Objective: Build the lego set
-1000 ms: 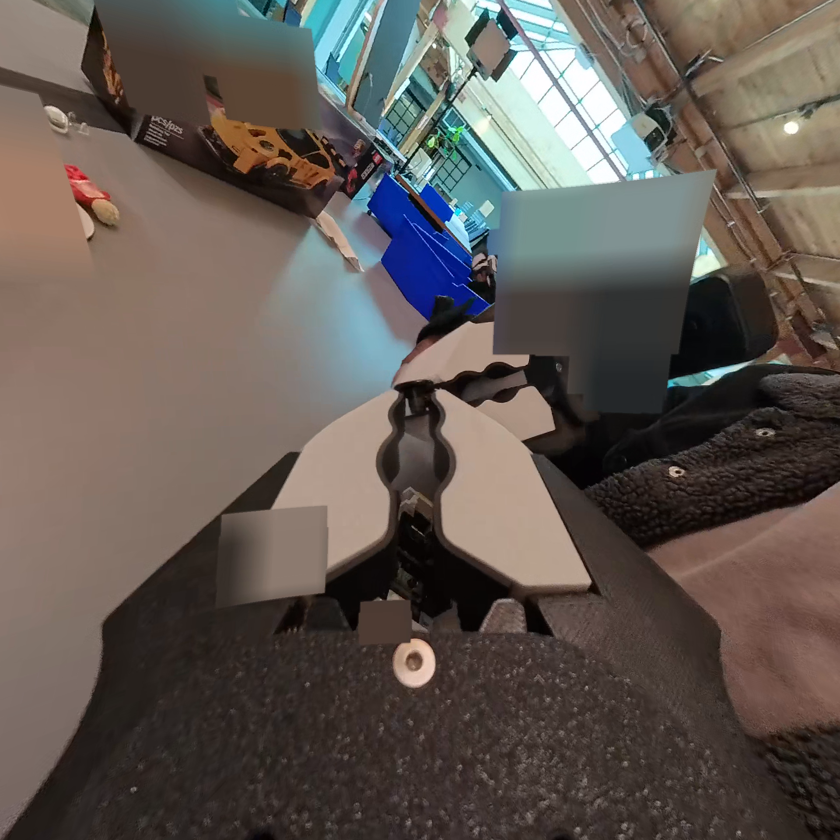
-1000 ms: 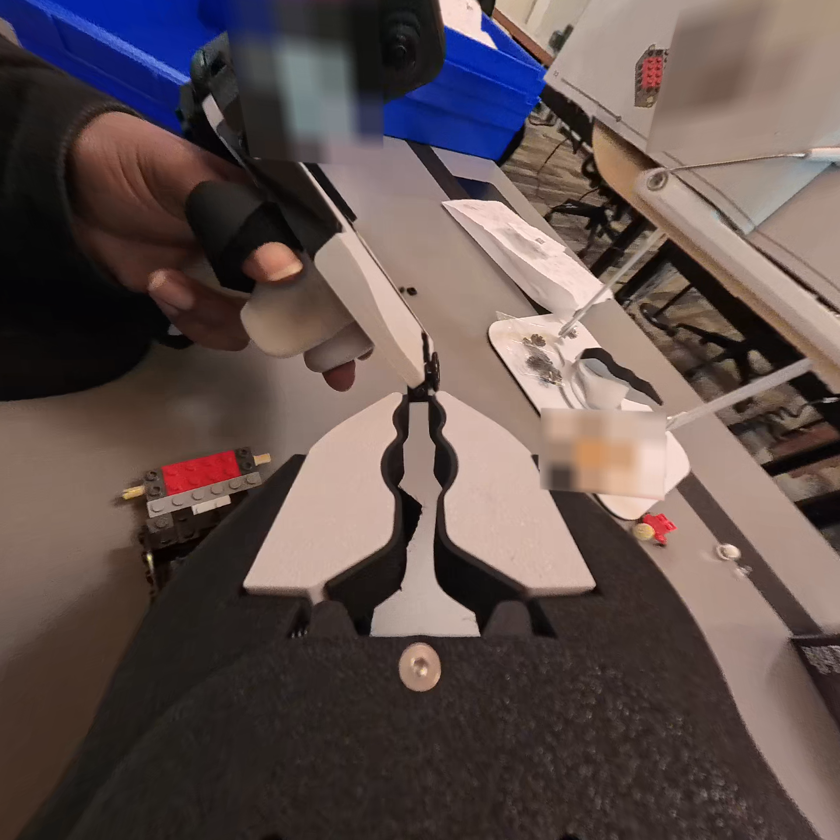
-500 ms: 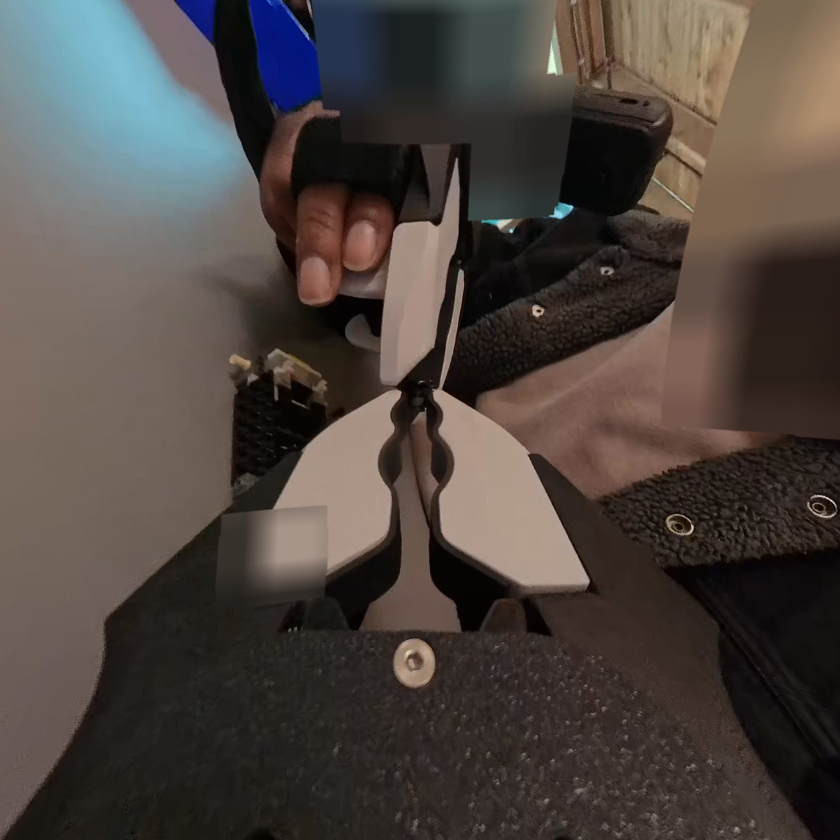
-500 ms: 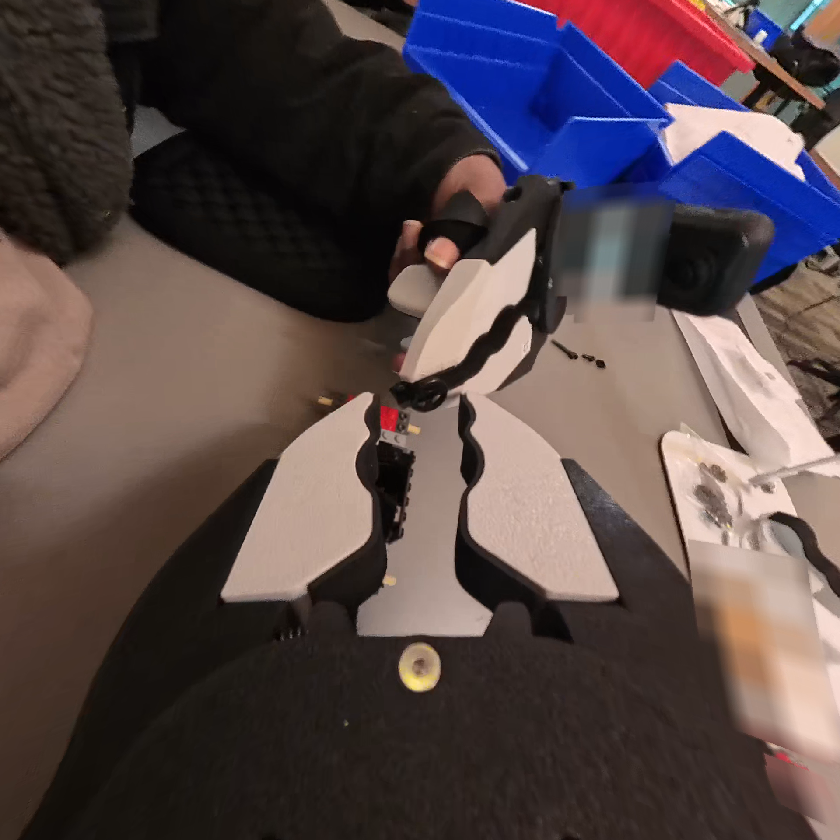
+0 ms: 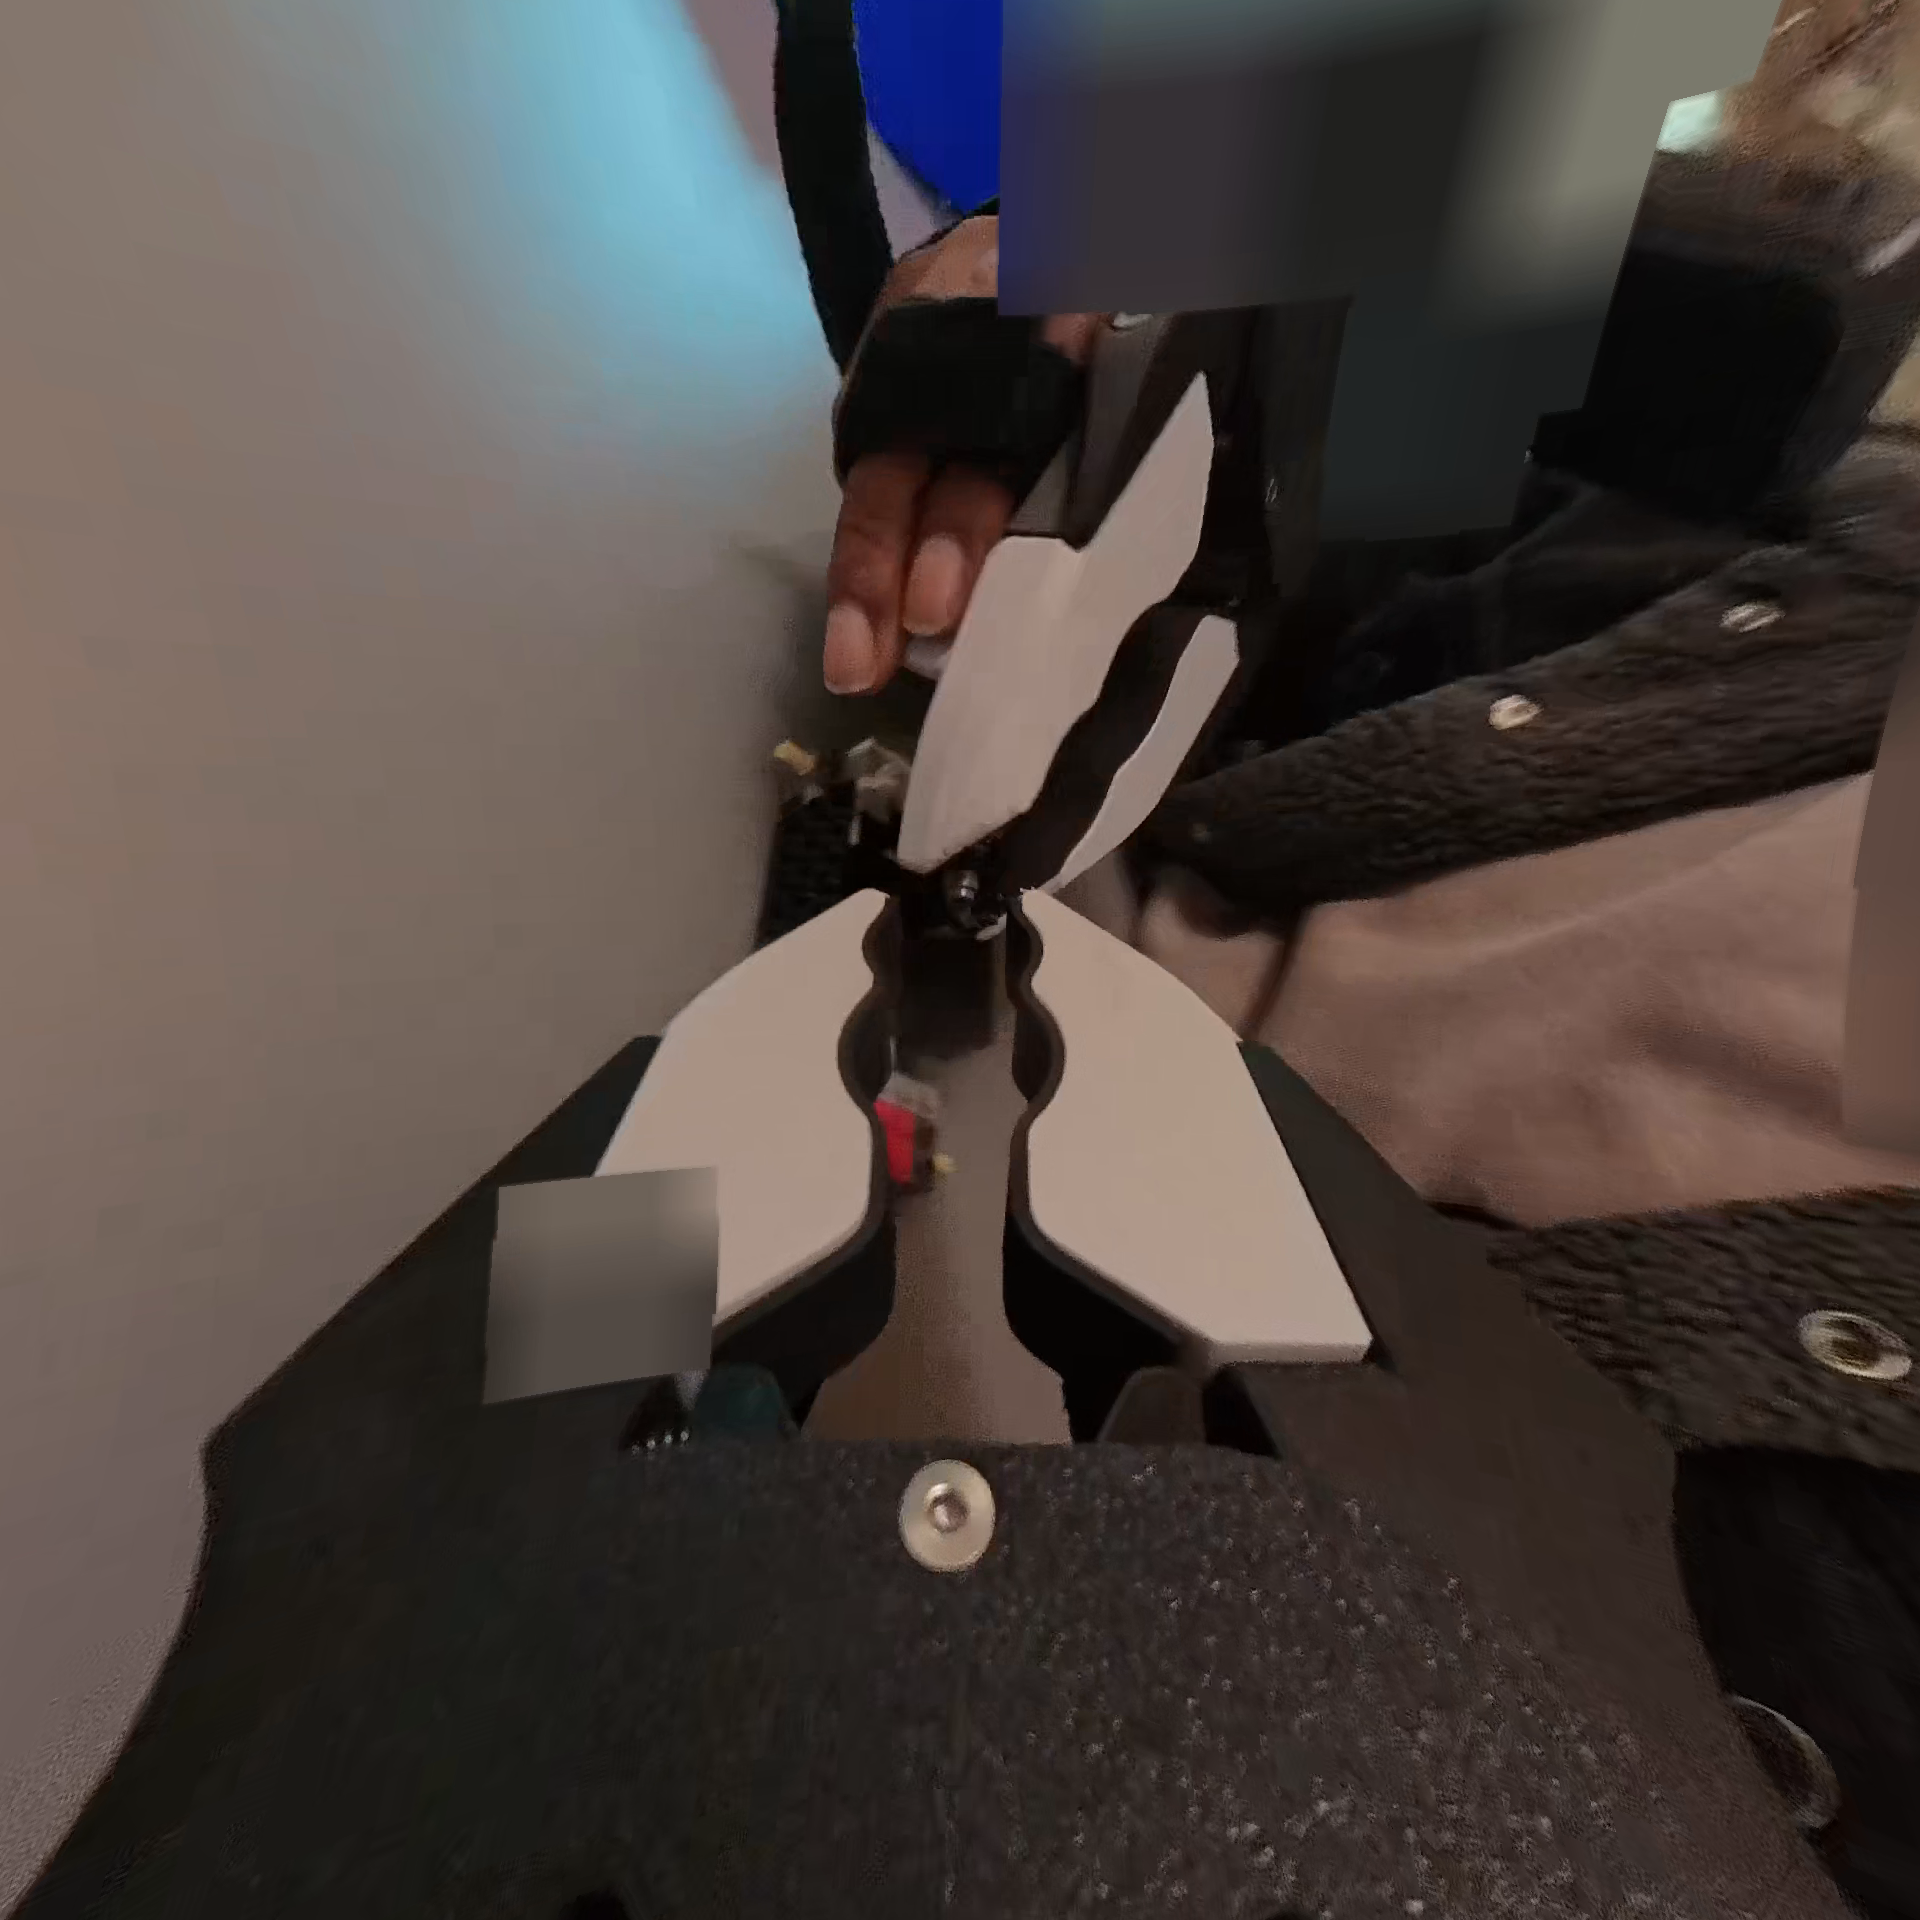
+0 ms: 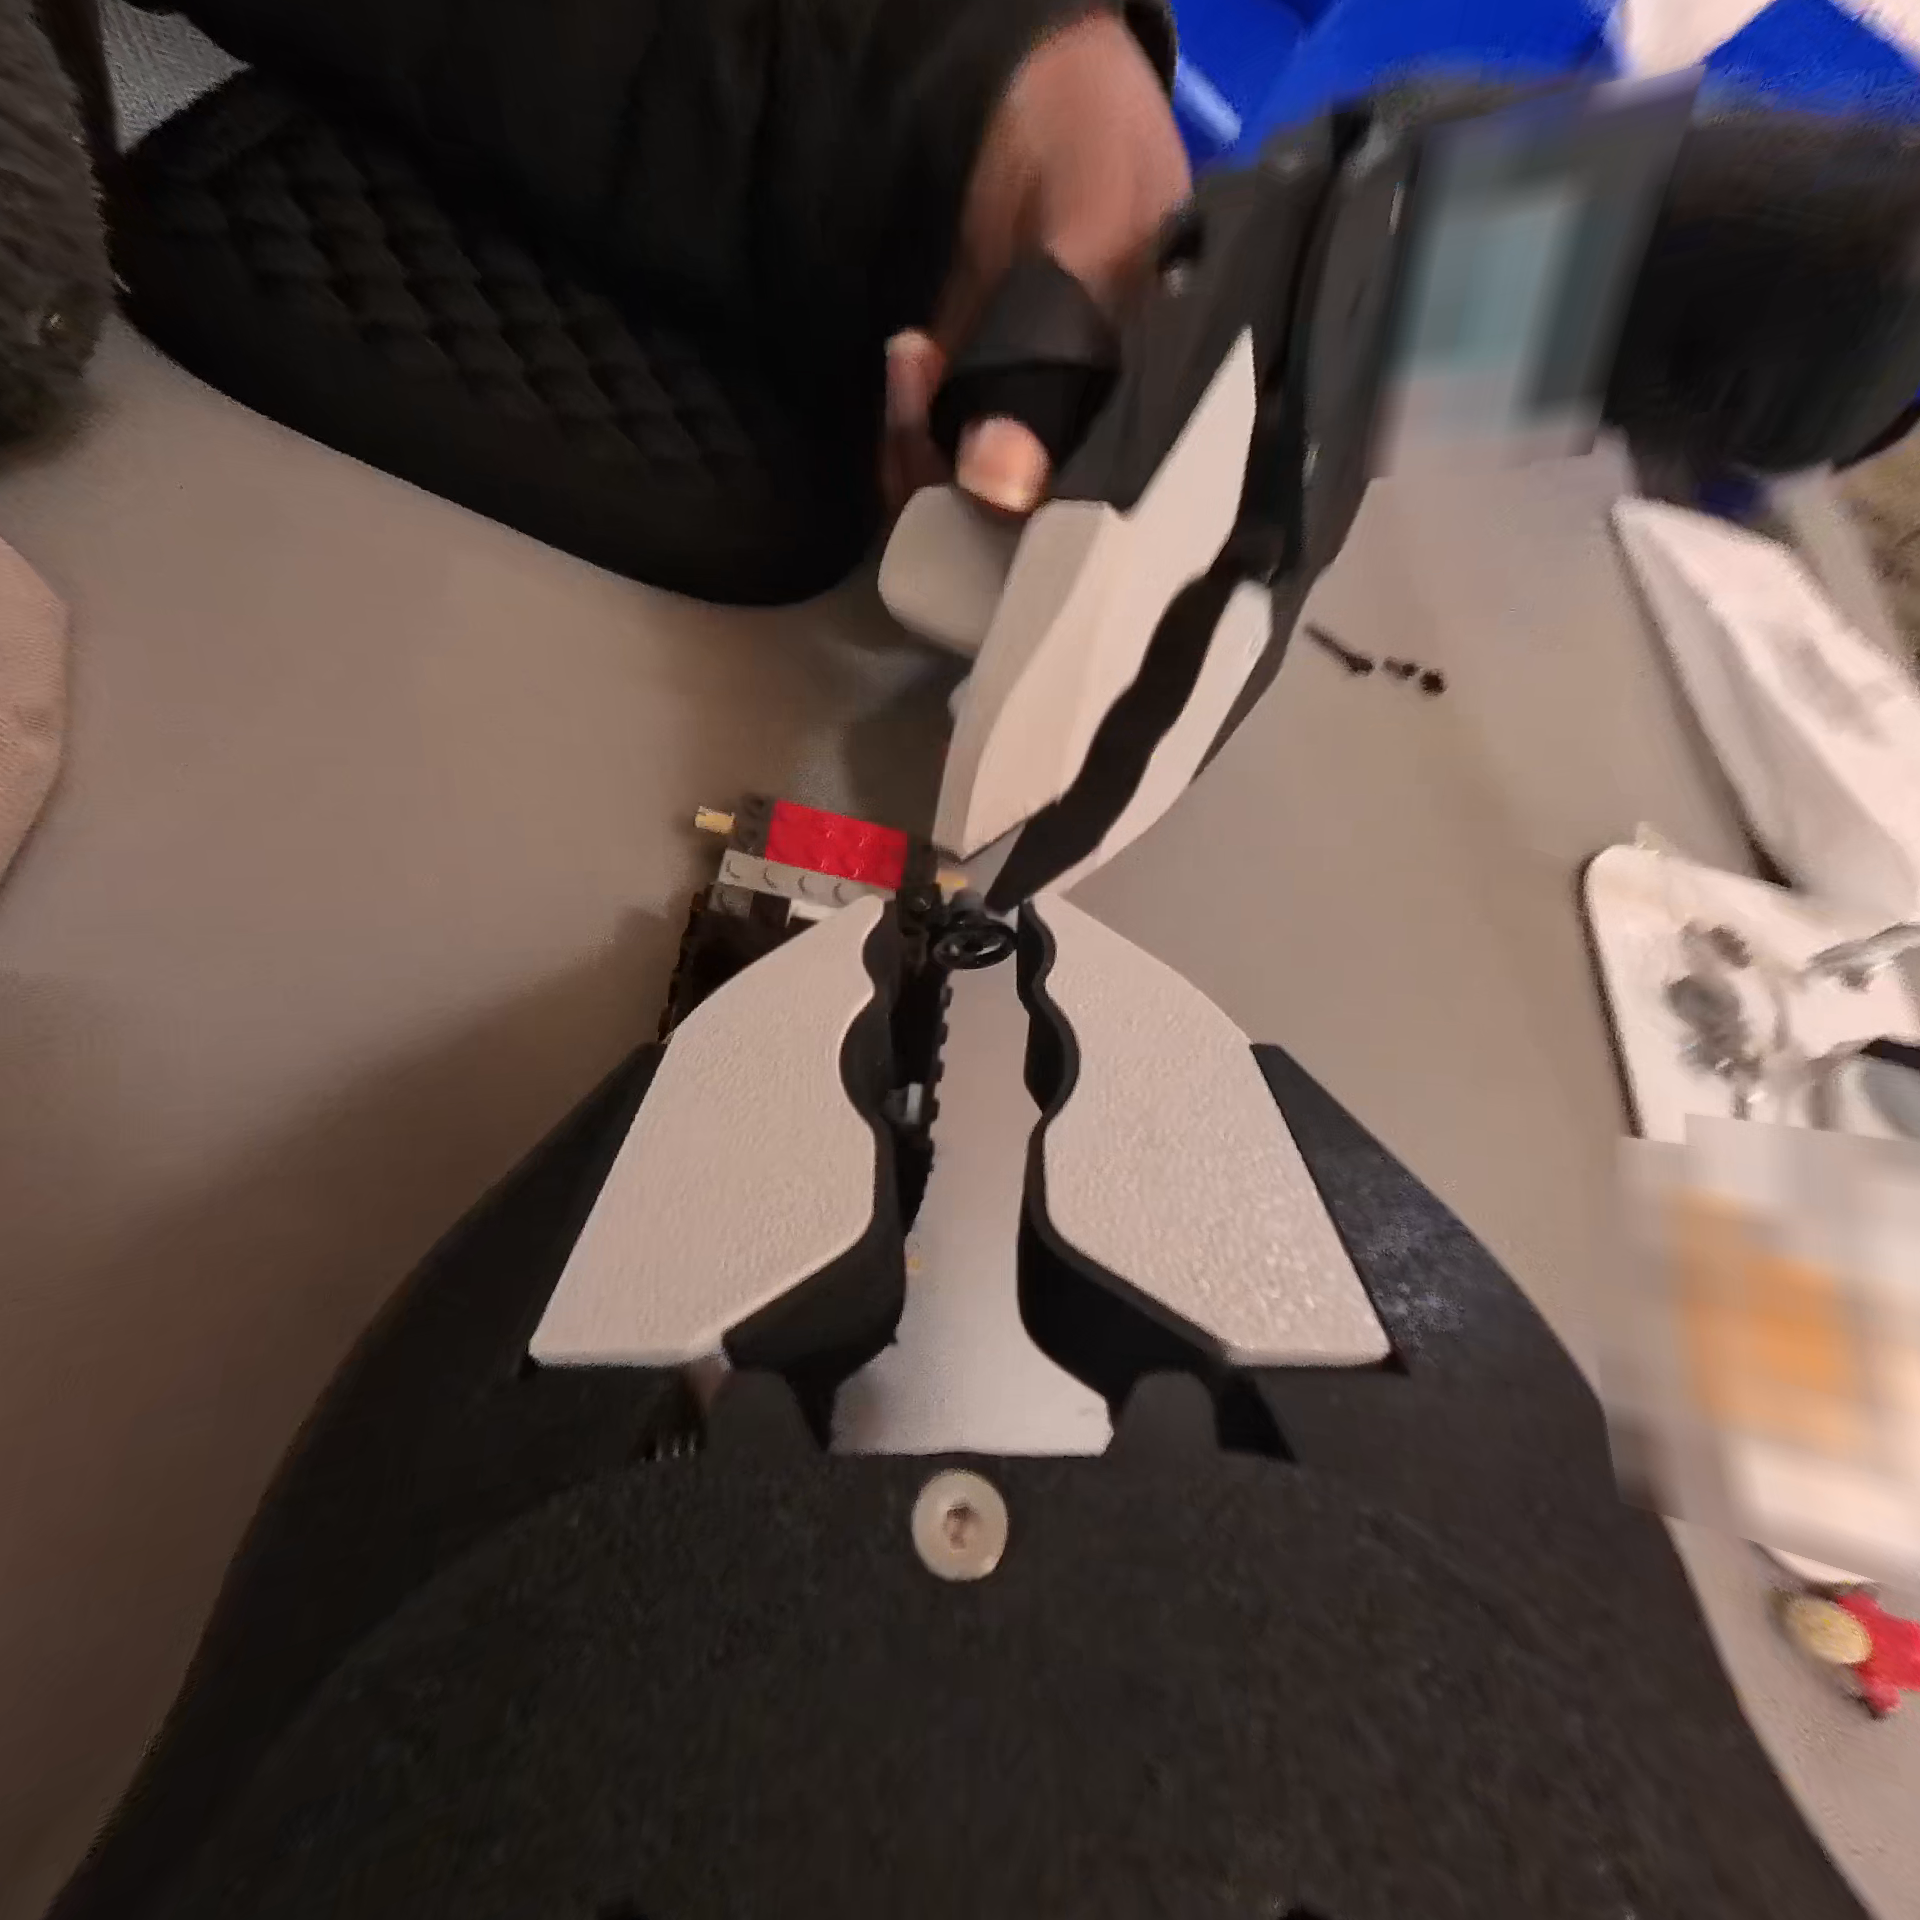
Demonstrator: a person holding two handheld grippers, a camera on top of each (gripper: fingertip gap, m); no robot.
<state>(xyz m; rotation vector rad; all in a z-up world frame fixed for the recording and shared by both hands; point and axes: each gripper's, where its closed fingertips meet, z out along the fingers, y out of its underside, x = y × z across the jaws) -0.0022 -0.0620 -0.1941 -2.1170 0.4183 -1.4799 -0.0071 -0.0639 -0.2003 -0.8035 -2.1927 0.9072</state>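
Left gripper (image 5: 951, 914) jaws have parted, seemingly freeing the black wheel (image 6: 971, 940); right gripper (image 6: 954, 920) jaws gape.

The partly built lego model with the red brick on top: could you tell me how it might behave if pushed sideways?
The lego model looks low and flat-based, so it would probably slide on the smooth grey table rather than tip. A small tan peg sticks out and might pop off if knocked.

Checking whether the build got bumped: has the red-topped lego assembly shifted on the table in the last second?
Cannot tell: the red-topped lego assembly sits elsewhere in frame, but the camera itself swung.
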